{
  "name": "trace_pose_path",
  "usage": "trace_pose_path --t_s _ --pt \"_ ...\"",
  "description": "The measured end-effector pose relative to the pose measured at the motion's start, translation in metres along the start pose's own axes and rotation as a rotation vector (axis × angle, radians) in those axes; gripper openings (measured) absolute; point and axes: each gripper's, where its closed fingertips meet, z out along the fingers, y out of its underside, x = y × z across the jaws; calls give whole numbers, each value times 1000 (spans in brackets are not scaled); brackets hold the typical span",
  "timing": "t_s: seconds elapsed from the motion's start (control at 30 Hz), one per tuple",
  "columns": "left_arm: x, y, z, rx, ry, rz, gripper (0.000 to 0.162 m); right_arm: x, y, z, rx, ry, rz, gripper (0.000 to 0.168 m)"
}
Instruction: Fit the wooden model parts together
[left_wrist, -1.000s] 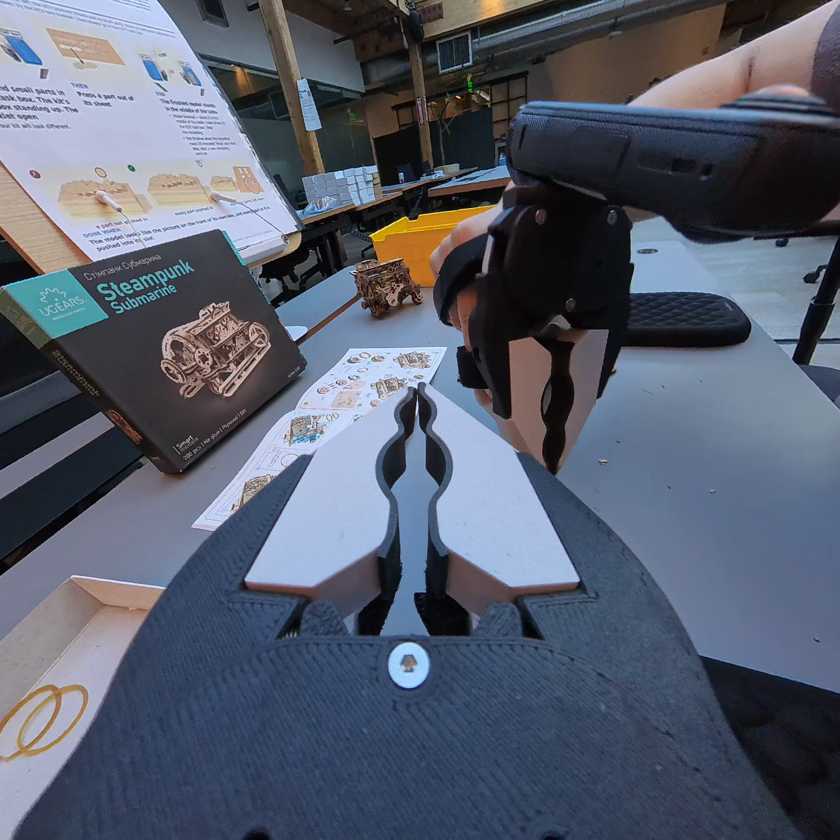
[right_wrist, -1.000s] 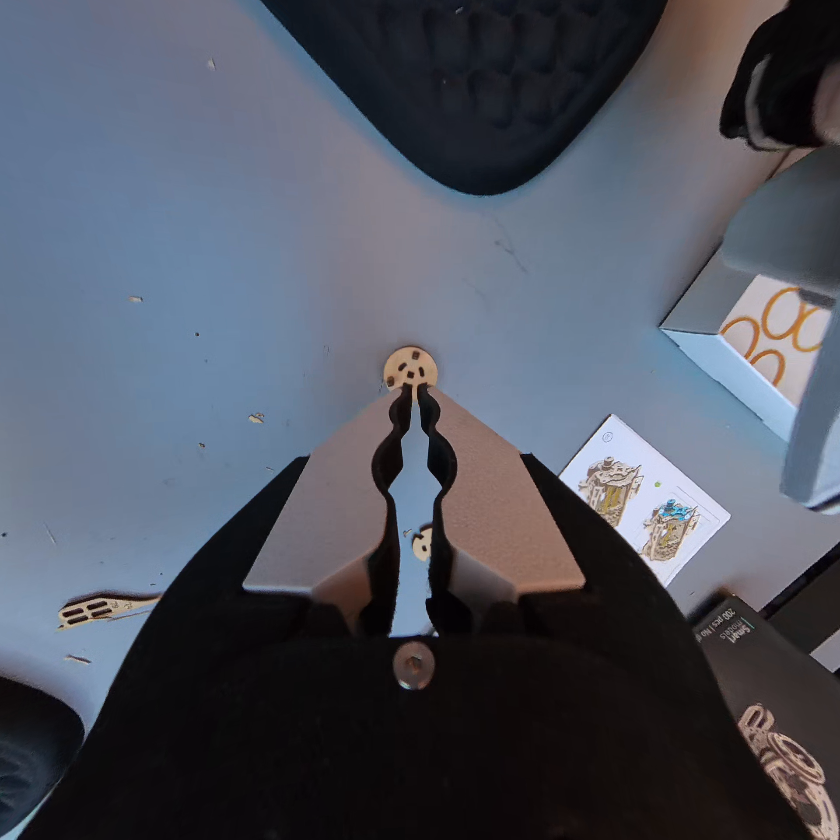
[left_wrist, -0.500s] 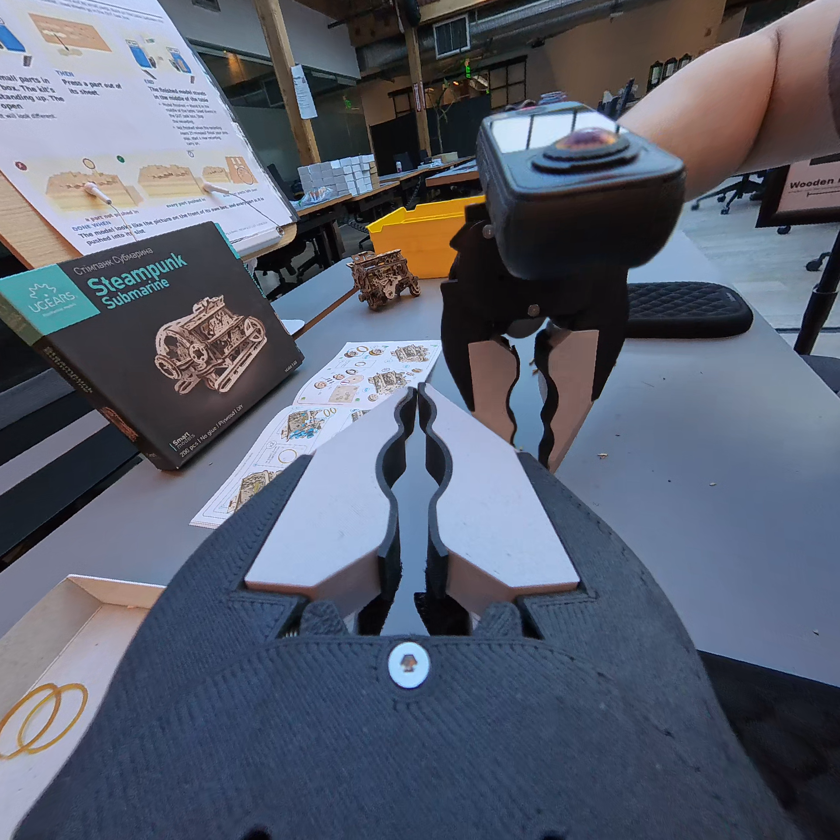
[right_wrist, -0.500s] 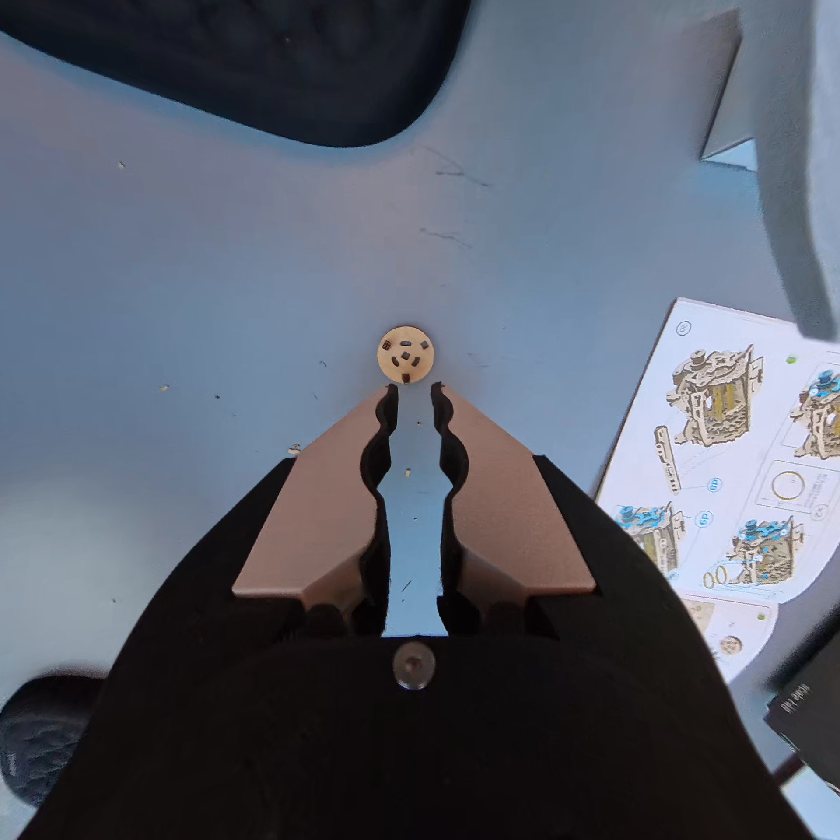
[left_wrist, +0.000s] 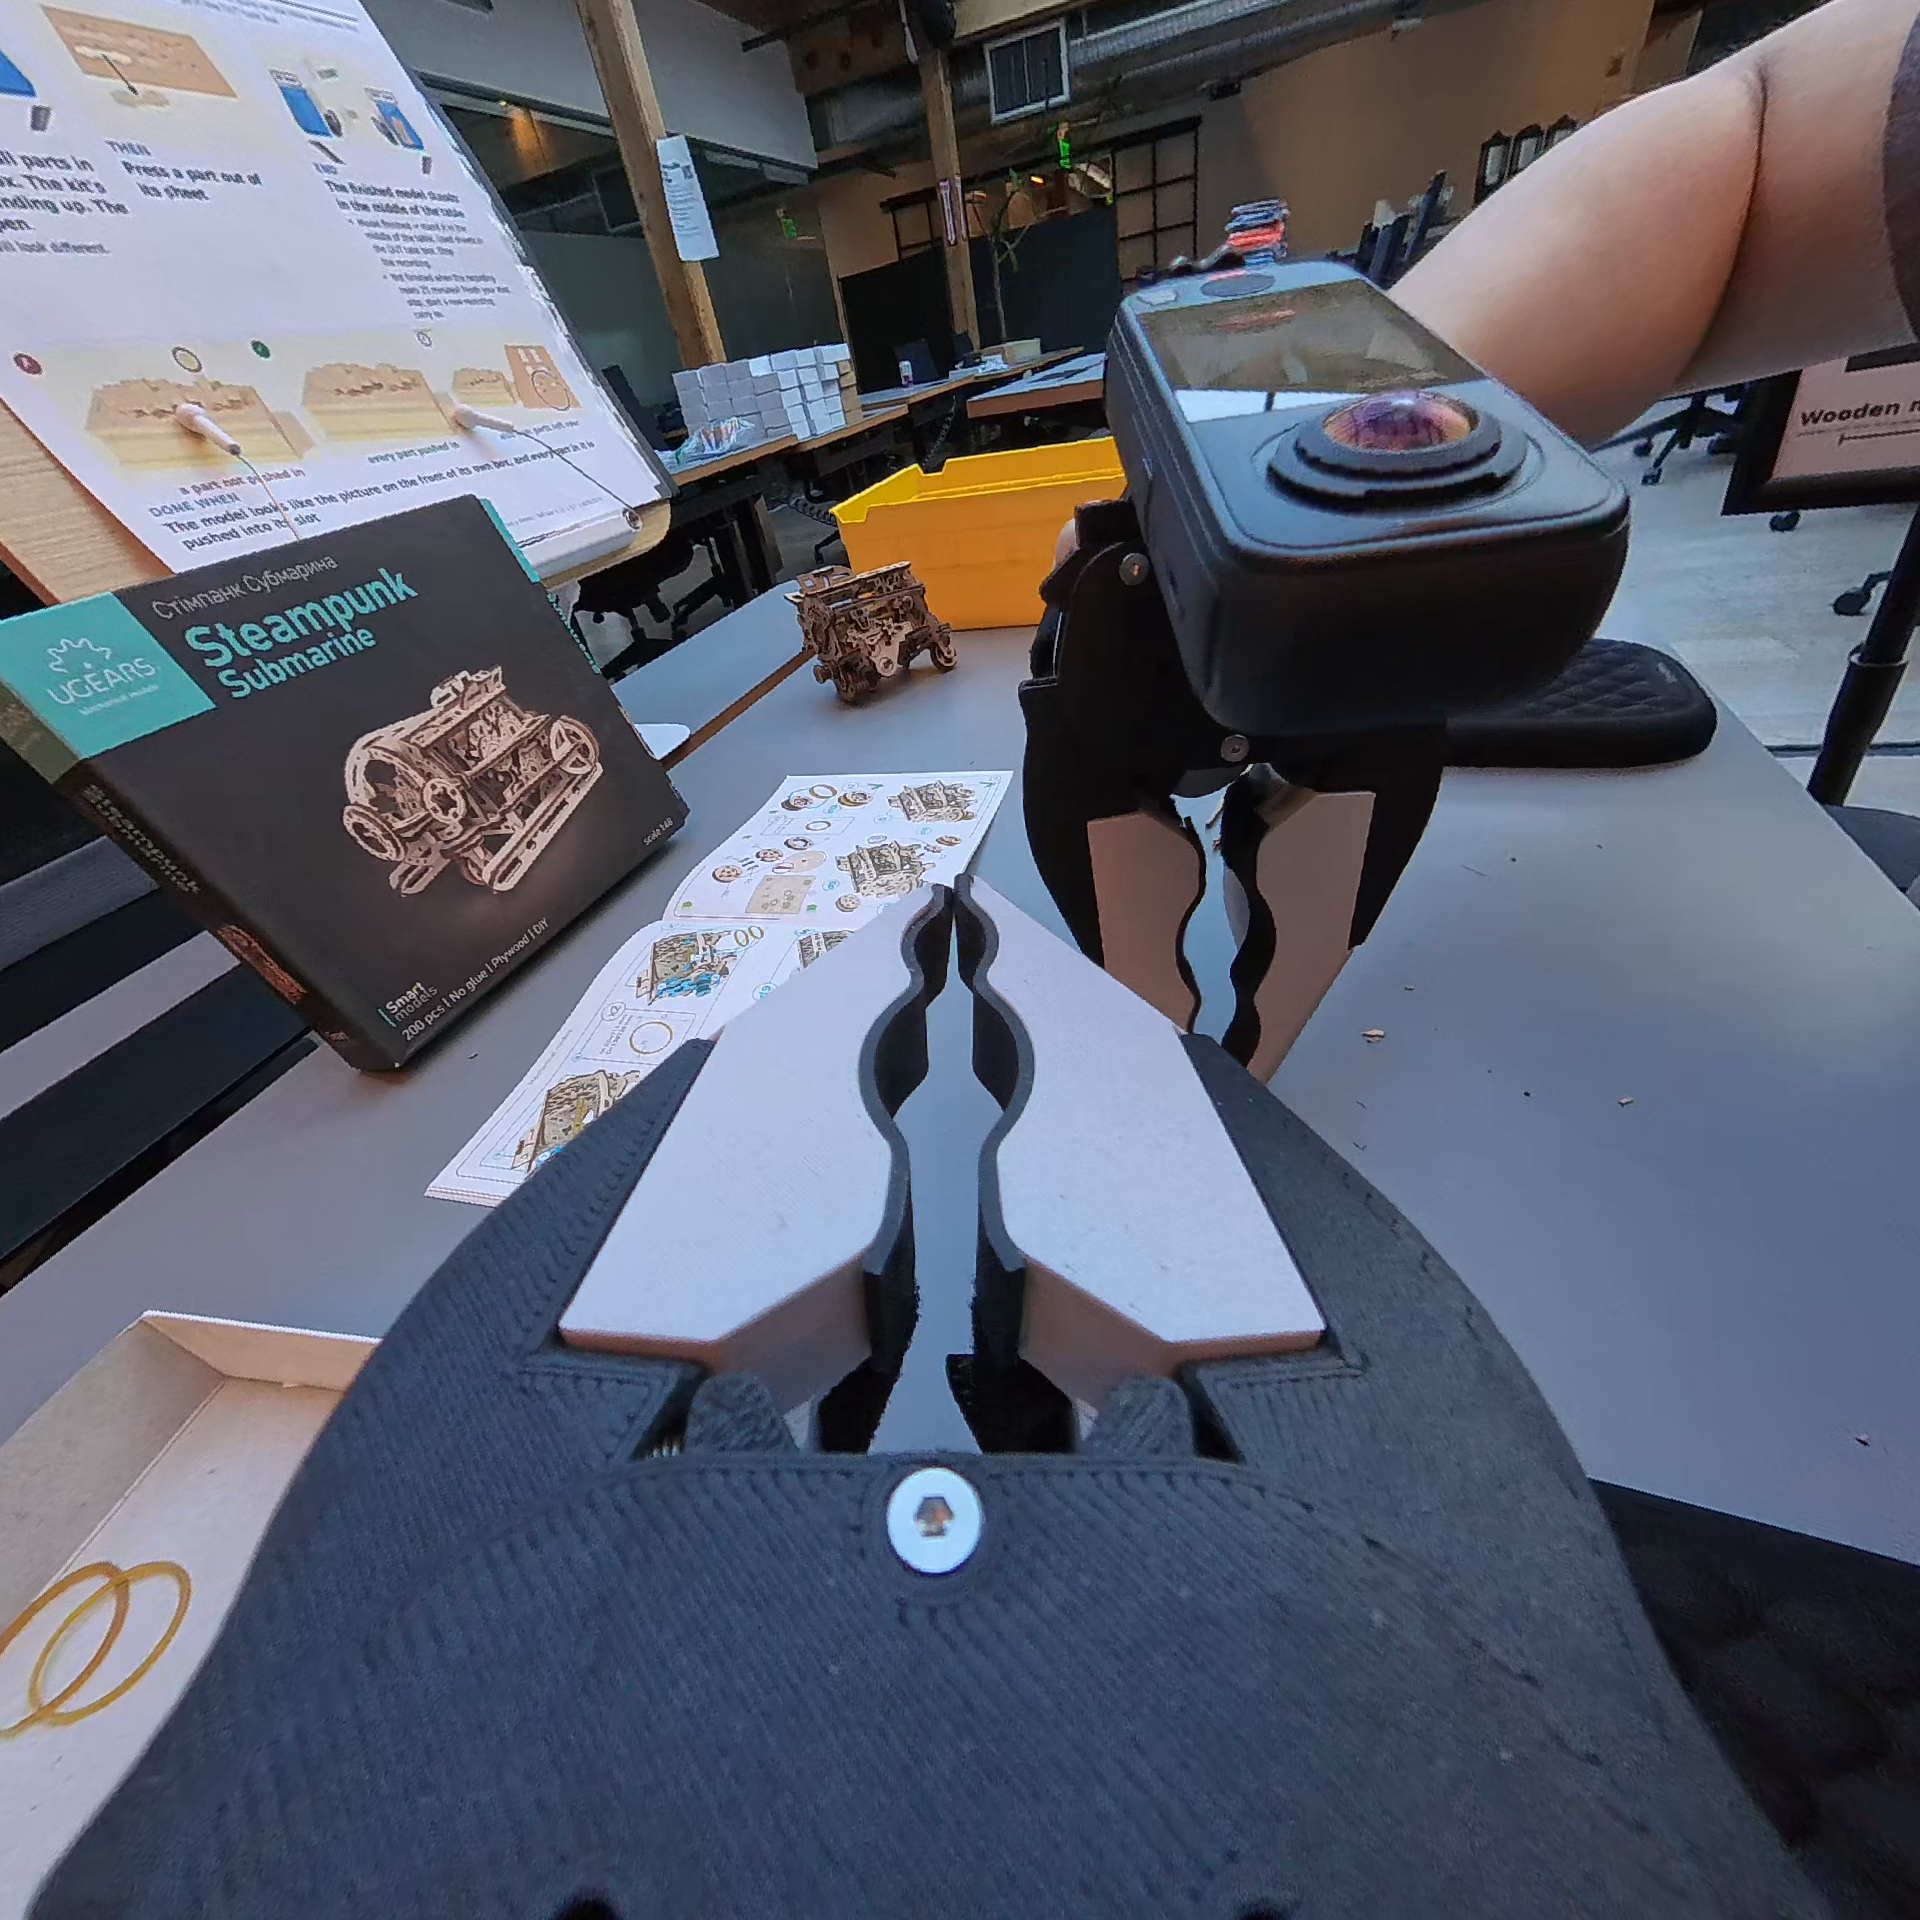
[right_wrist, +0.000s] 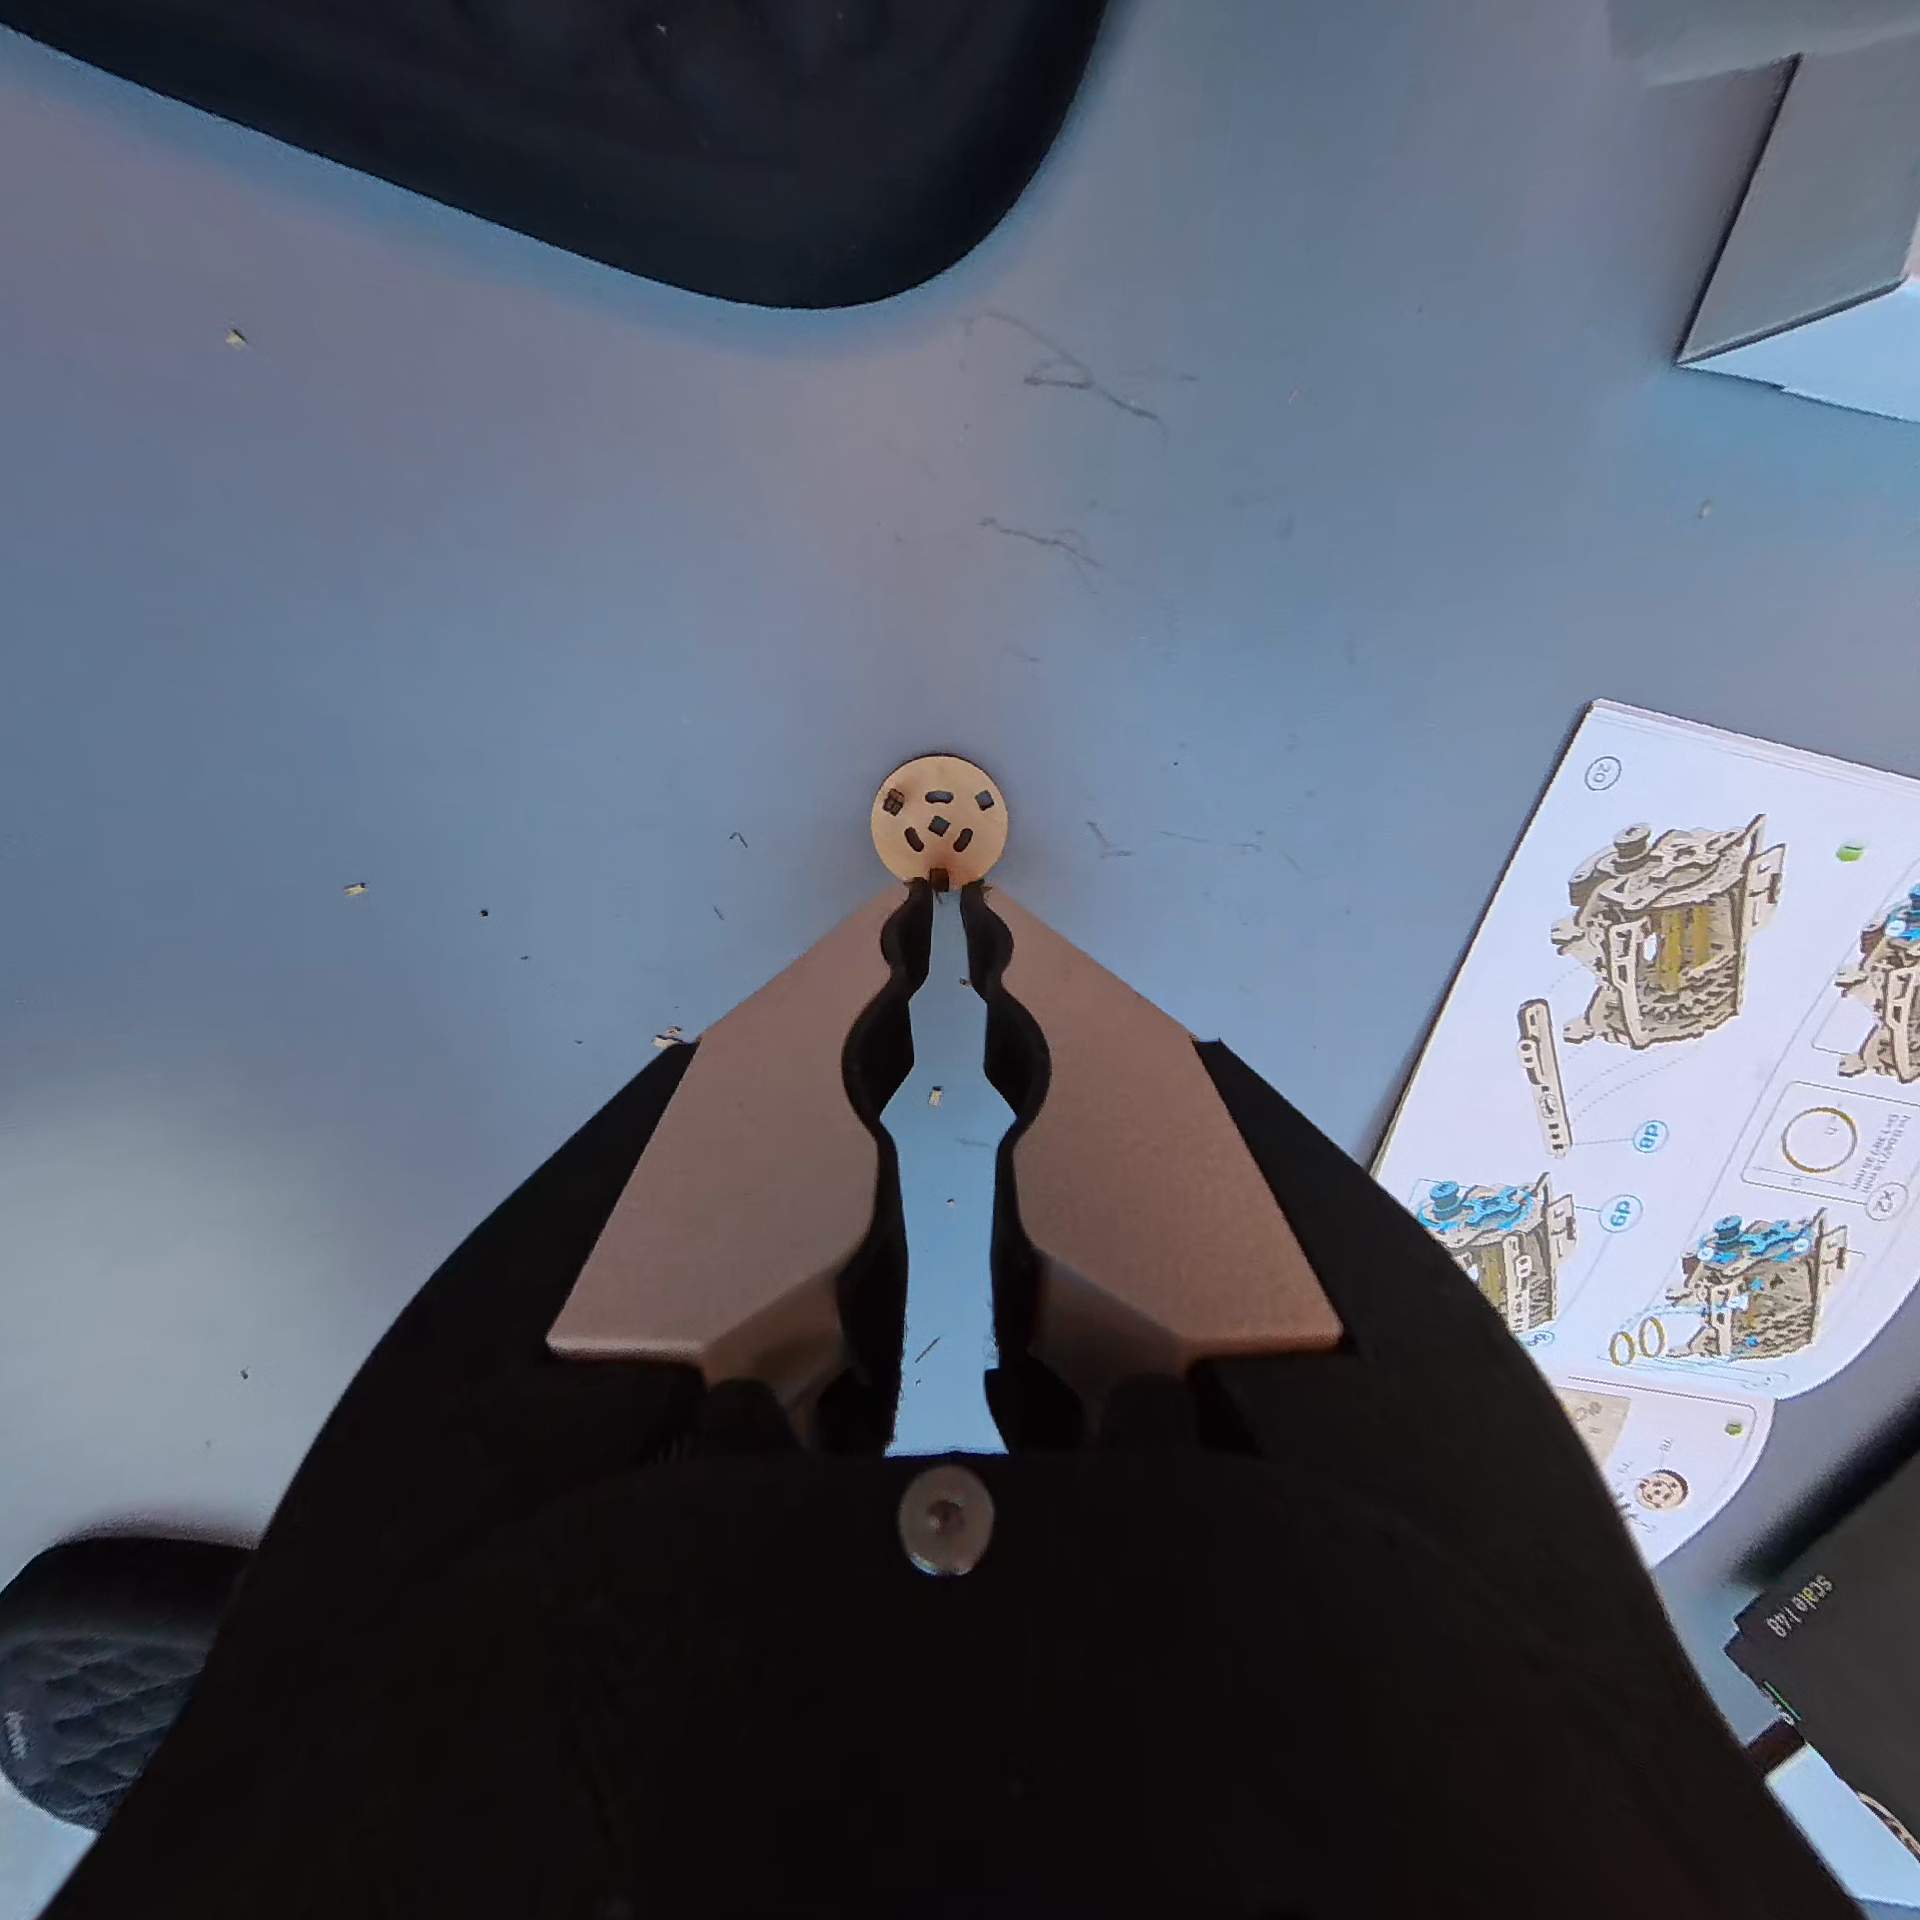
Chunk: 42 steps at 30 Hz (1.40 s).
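Note:
A small round wooden disc (right_wrist: 939, 814) with several dark slots lies on the grey table (right_wrist: 416, 623). My right gripper (right_wrist: 943, 883) points down at it. Its tips are drawn almost together on the disc's near edge, and a small dark tab sits between them. In the left wrist view the right gripper (left_wrist: 1226, 1044) stands over the table just beyond my left gripper (left_wrist: 953, 896). The left gripper is shut and empty and is held above the table. The disc is hidden in that view.
A dark kit box (left_wrist: 343, 769) leans at the left under an instruction board (left_wrist: 260, 260). An open booklet (right_wrist: 1683, 1091) lies right of the disc. An assembled wooden model (left_wrist: 873, 629), a yellow bin (left_wrist: 966, 520), a black pad (right_wrist: 582, 135) and a cardboard tray with rubber bands (left_wrist: 125, 1475) are around. Tip to tip, the grippers are about 12 centimeters apart.
The right gripper opened half a second ago and has now closed to a narrow gap at the disc's edge. It turned to face the left wrist camera. The left gripper stayed still.

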Motion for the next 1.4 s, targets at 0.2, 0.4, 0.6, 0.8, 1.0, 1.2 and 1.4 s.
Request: trace_pose_path --t_s 0.2,0.4,0.6,0.8,1.0,1.2,1.4 --pt "0 0 0 -1 2 -1 0 -1 -2 -1 13 3 -5 6" --pt "1 0 0 0 3 0 0 -1 -3 0 16 12 -24 2" --pt "1 1 0 -4 5 -1 0 -1 -1 0 -5 47 -80 1" --pt "1 2 1 -6 5 -2 0 -3 -1 0 -10 129 -144 1" --pt "1 4 2 -12 6 -2 0 -4 -1 1 -73 136 -180 1" --pt "0 4 2 -12 7 -5 0 -4 -1 1 -76 76 -171 1" --pt "2 6 3 -20 13 -7 0 -5 -1 2 -87 -81 -178 1"
